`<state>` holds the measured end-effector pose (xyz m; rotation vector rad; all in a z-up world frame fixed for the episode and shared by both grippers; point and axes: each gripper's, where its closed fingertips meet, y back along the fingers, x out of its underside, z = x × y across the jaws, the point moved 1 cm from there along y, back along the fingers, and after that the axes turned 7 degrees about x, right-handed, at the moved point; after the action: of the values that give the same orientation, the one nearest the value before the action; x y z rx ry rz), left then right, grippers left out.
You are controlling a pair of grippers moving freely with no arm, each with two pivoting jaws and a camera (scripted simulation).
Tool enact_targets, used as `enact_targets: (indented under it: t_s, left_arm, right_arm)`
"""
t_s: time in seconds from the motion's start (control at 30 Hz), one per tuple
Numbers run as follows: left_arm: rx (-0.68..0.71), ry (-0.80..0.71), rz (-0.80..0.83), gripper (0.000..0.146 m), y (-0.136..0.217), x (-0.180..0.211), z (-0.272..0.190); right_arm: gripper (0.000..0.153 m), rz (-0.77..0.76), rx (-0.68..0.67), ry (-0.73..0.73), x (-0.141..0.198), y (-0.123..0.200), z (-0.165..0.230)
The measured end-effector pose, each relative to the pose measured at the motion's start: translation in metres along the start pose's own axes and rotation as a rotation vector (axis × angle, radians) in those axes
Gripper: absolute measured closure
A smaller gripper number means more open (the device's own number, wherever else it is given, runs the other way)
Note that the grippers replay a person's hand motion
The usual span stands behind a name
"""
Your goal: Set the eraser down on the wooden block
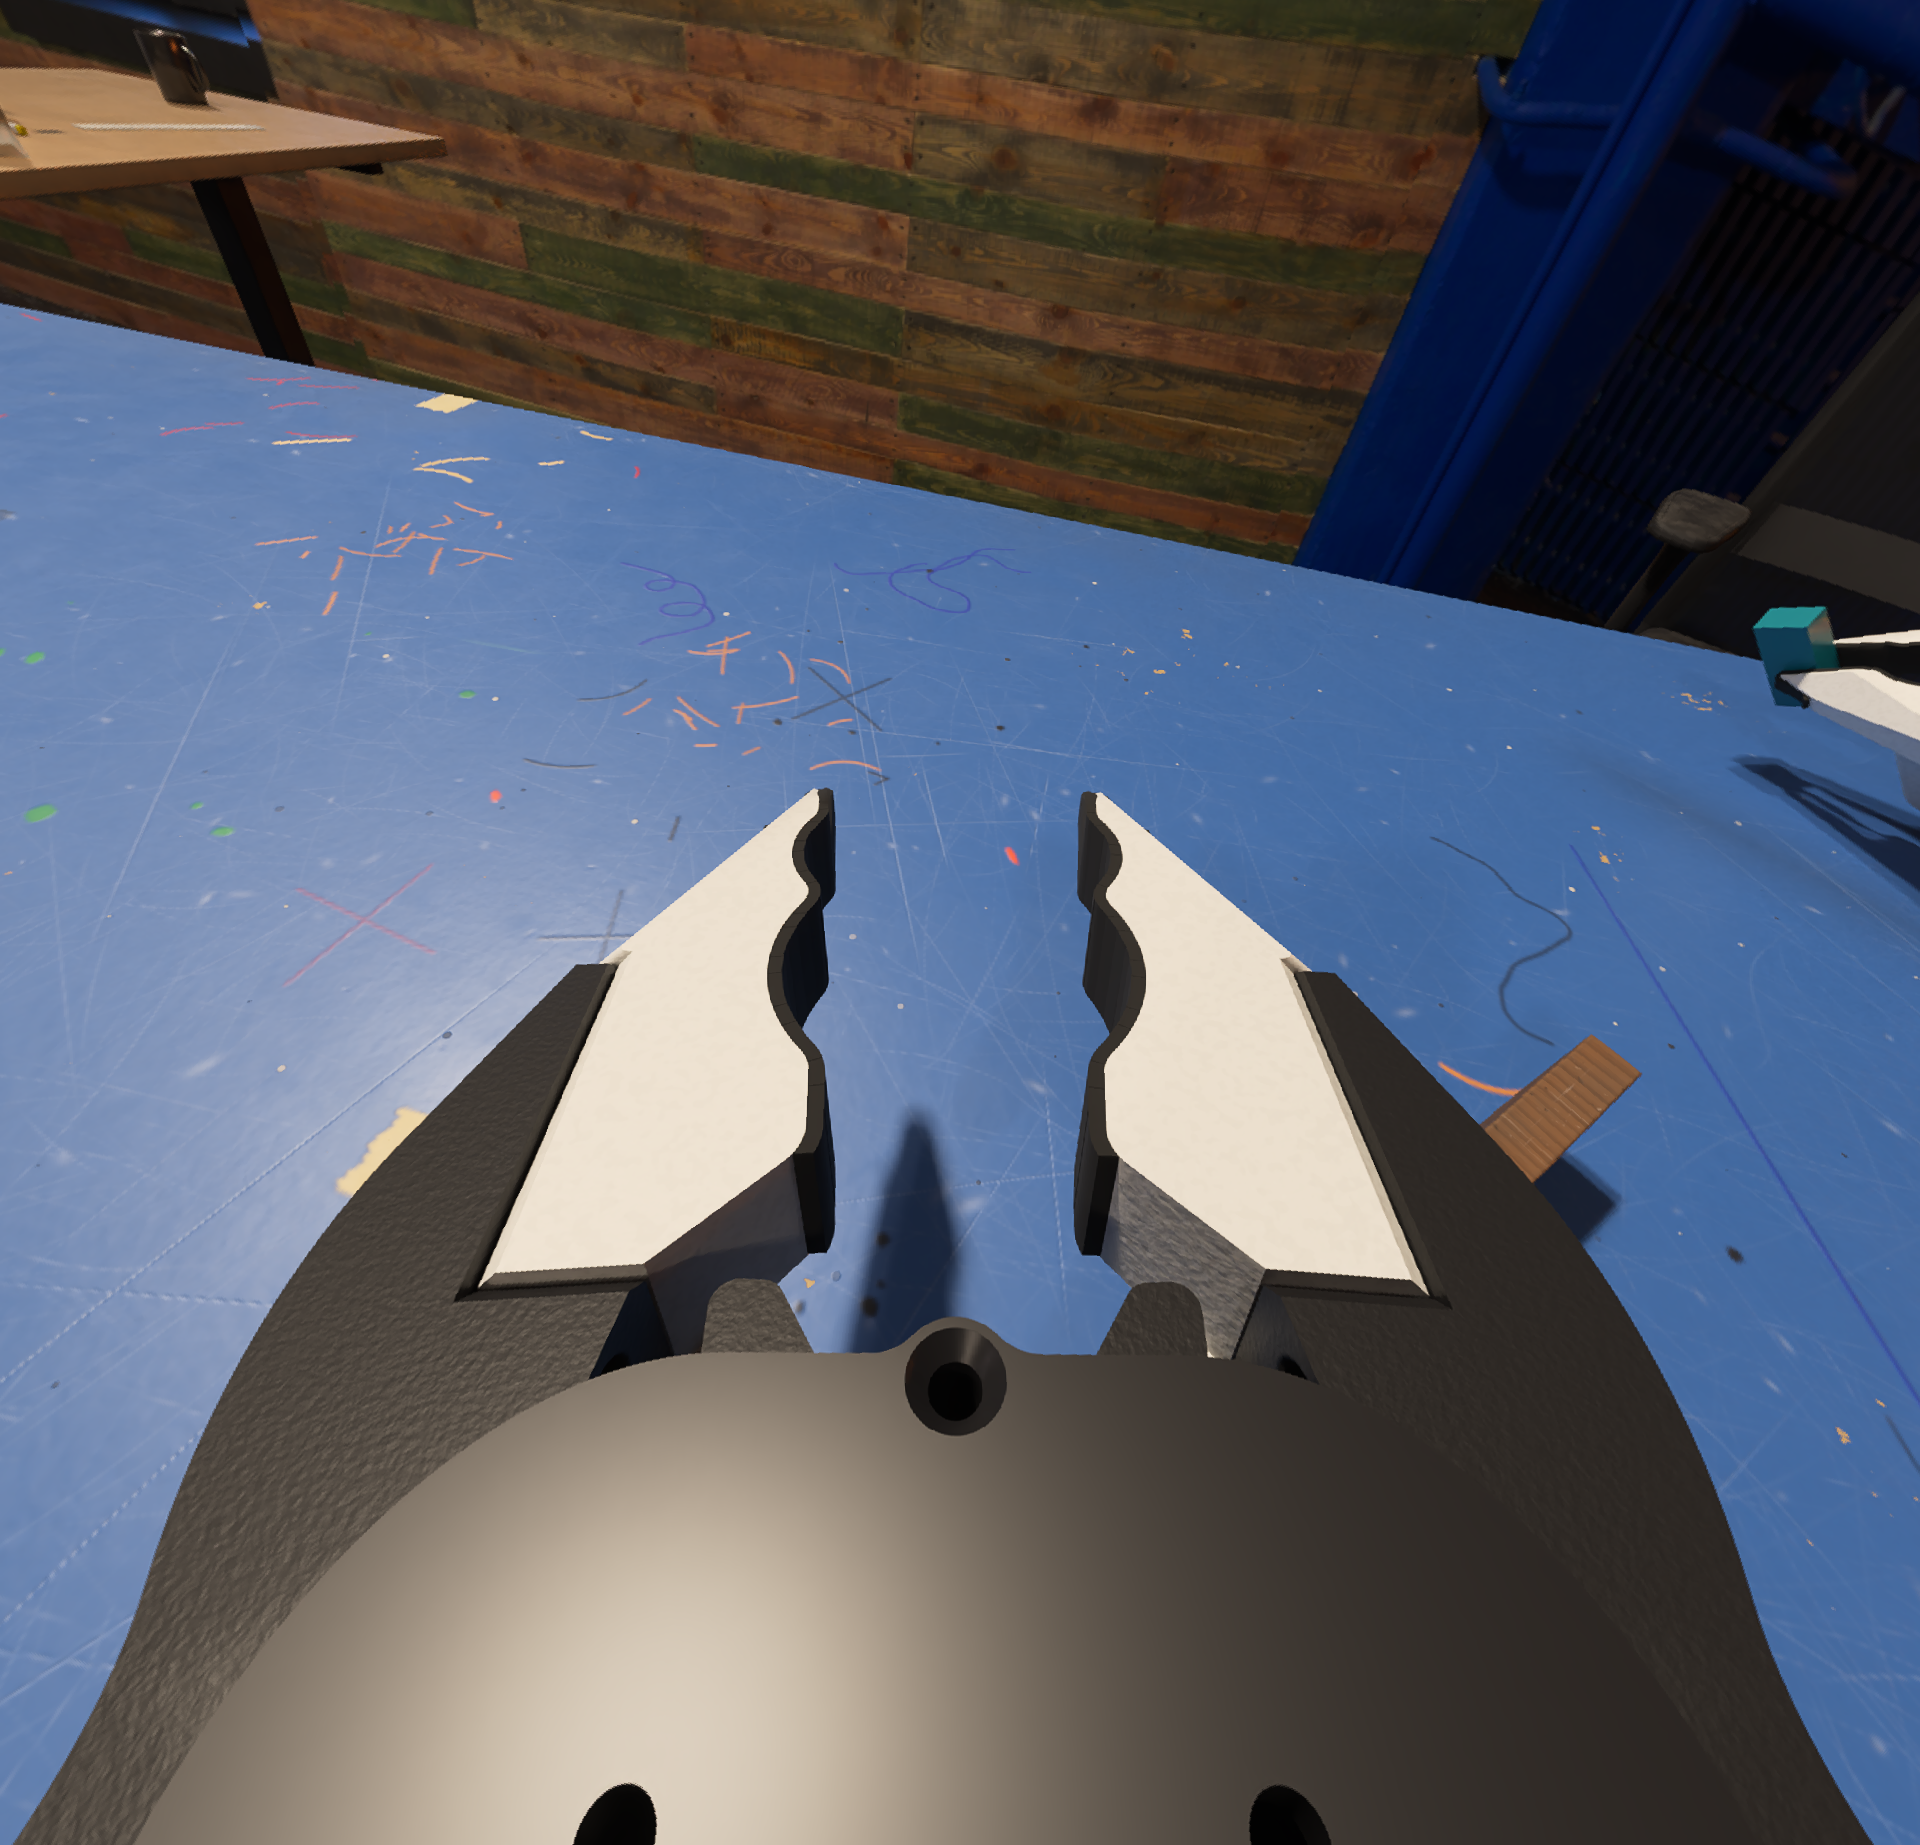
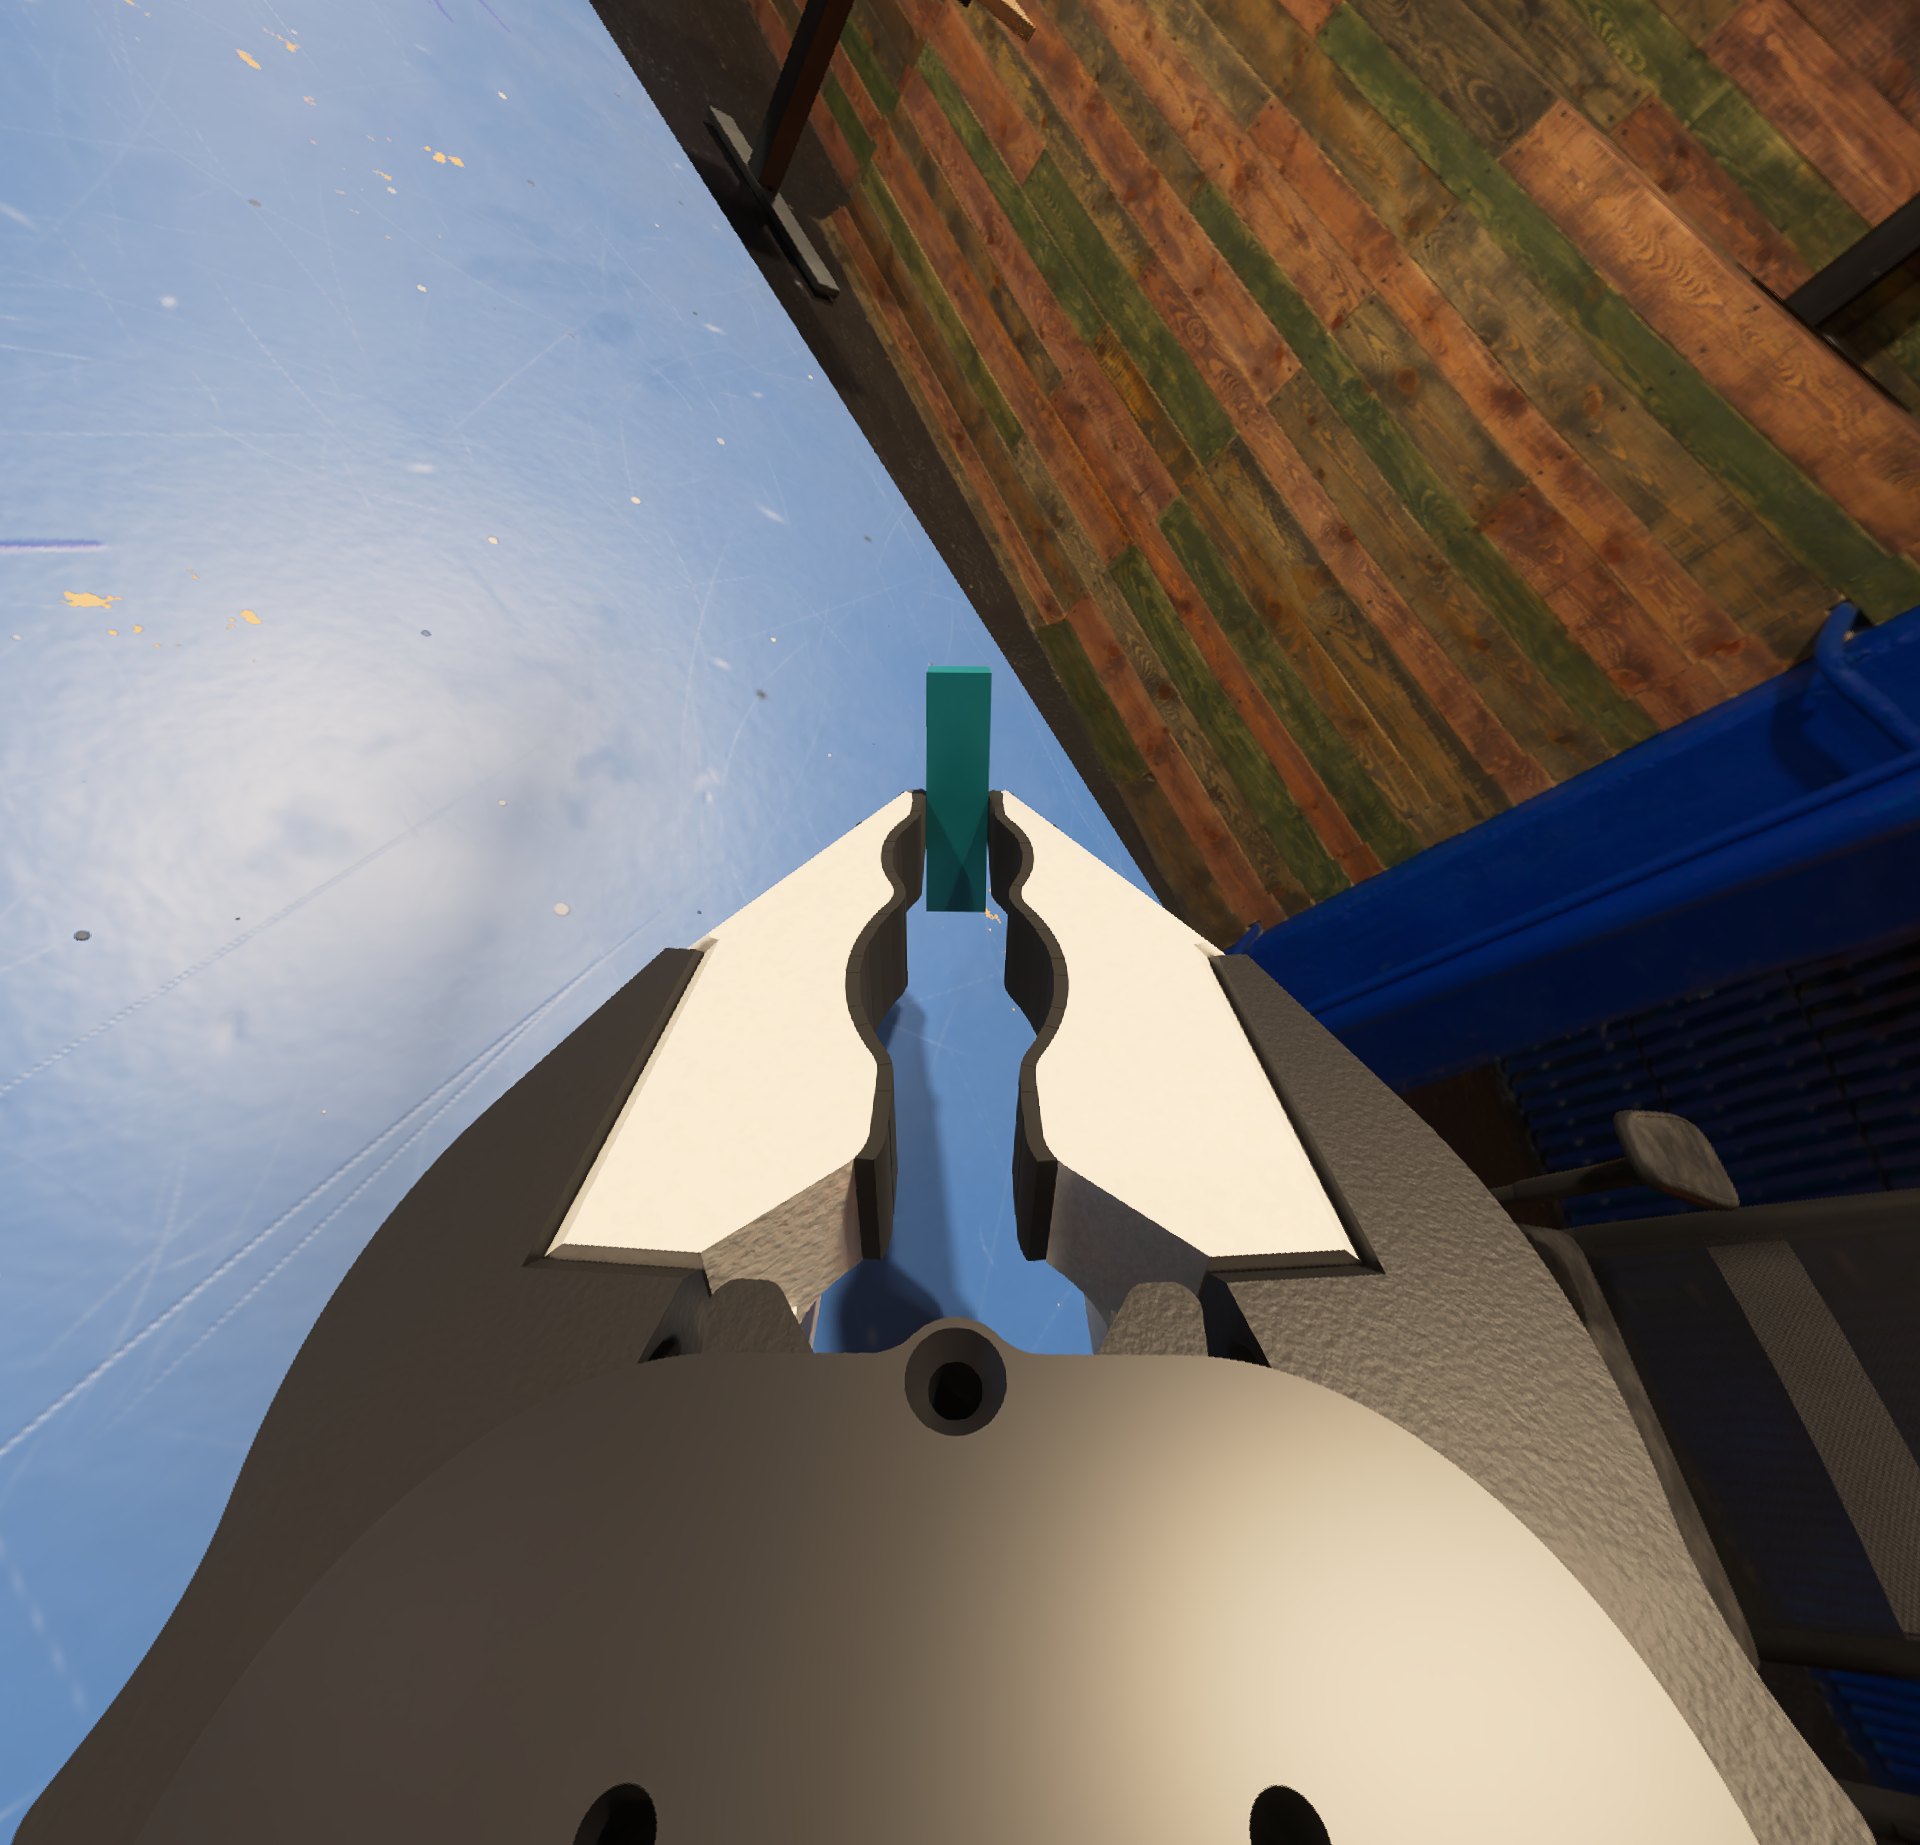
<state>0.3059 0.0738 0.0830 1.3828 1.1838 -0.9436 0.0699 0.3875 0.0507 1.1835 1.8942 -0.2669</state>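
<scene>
1. A teal eraser (image 2: 957, 787) sits centre frame in the right wrist view, pinched at its lower half by the right gripper (image 2: 957, 808) above the blue table (image 2: 312, 652).
2. In the left wrist view, the wooden block (image 1: 1558, 1104) lies lower right, partly hidden behind the left gripper (image 1: 956, 808), which is spread wide with nothing between its fingers.
3. A mug (image 1: 175, 65) stands on a side table (image 1: 260, 138), upper left.

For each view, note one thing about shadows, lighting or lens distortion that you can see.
Left wrist view: the open left gripper throws a dark pointed shadow on the blue table, and the wooden block casts its own; the table's far edge bows, a wide-angle effect. Right wrist view: a pale glare washes the tabletop at left, and the right gripper, holding the teal eraser, is lit brighter on its right side.
</scene>
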Motion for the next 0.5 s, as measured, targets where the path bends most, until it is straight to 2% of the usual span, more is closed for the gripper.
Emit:
enact_targets:
  t_s: [0.5]
  left_arm:
    - [0.006,-0.007,0.009,0.101,-0.0012,0.0010,-0.0014]
  right_arm:
    - [0.142,0.002,-0.004,0.007,0.0002,-0.0005,0.0013]
